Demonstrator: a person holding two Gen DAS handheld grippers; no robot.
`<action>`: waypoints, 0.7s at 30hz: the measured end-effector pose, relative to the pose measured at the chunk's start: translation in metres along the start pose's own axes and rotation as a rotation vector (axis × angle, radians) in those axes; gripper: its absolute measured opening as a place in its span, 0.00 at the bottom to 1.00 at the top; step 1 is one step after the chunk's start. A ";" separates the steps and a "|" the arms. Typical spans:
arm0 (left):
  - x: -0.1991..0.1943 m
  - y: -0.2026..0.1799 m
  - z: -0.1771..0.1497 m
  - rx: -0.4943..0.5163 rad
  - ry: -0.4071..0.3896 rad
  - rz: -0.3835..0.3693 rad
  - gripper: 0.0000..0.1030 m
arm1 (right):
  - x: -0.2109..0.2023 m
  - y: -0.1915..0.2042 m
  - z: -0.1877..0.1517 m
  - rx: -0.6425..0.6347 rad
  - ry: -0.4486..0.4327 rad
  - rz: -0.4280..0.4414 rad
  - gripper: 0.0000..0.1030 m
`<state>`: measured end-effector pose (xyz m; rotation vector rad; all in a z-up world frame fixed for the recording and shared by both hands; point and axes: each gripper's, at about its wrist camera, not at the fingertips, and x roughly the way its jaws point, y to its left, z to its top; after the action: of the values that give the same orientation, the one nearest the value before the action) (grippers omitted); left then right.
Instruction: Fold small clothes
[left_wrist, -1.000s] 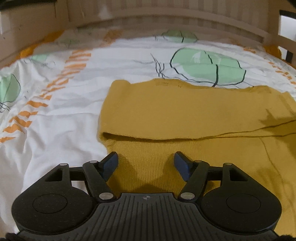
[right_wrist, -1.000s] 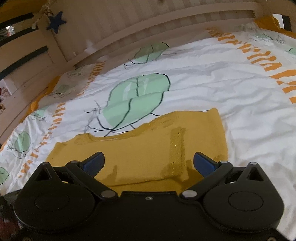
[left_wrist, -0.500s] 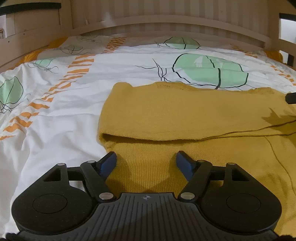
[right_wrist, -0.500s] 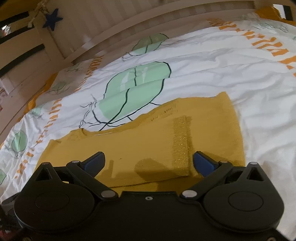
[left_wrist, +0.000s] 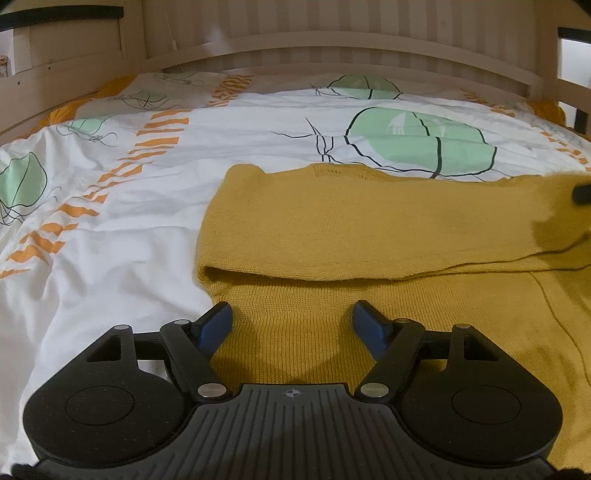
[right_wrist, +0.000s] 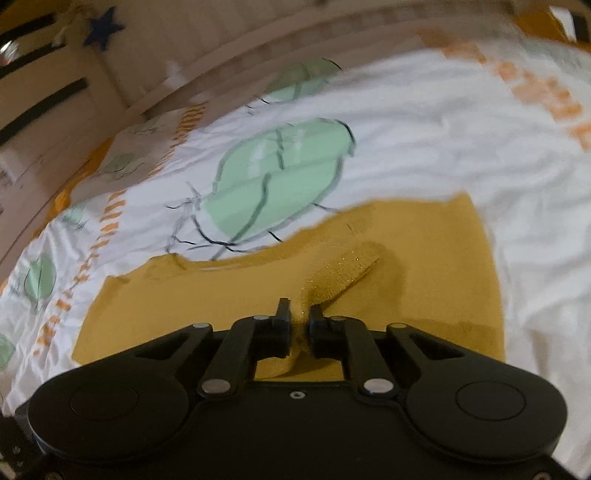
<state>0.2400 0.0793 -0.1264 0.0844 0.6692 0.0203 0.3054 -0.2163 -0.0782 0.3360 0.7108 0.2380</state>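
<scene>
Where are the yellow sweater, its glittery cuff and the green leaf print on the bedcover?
yellow sweater (left_wrist: 369, 221): left wrist view, middle of its folded-over upper layer.
glittery cuff (right_wrist: 341, 275): right wrist view, middle of the sparkly ribbed band.
green leaf print (left_wrist: 417, 142): left wrist view, centre of the big leaf.

Your lighting: warm, dim indoor. Left view sharp; right view motion-blurred beyond the yellow sweater (right_wrist: 229, 295); fisheye-curved edges.

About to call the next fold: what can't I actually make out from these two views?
- Right wrist view: motion blur smears the sweater and bedspread; edges unclear.
- The right gripper body hides how much knit its jaws pinch.
- Left wrist view: sweater's right side is cut off by the frame; the left gripper body hides the near hem.
</scene>
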 end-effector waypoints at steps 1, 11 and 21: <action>0.000 0.000 0.000 -0.001 0.000 -0.001 0.71 | -0.007 0.003 0.003 -0.021 -0.020 -0.006 0.16; 0.000 0.000 0.000 -0.006 -0.002 -0.003 0.71 | -0.005 -0.035 0.008 0.017 0.009 -0.173 0.16; -0.001 -0.001 0.003 0.003 0.014 0.004 0.70 | -0.008 -0.033 -0.006 0.006 0.002 -0.167 0.82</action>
<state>0.2414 0.0776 -0.1236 0.0889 0.6829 0.0235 0.2987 -0.2479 -0.0903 0.2803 0.7379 0.0783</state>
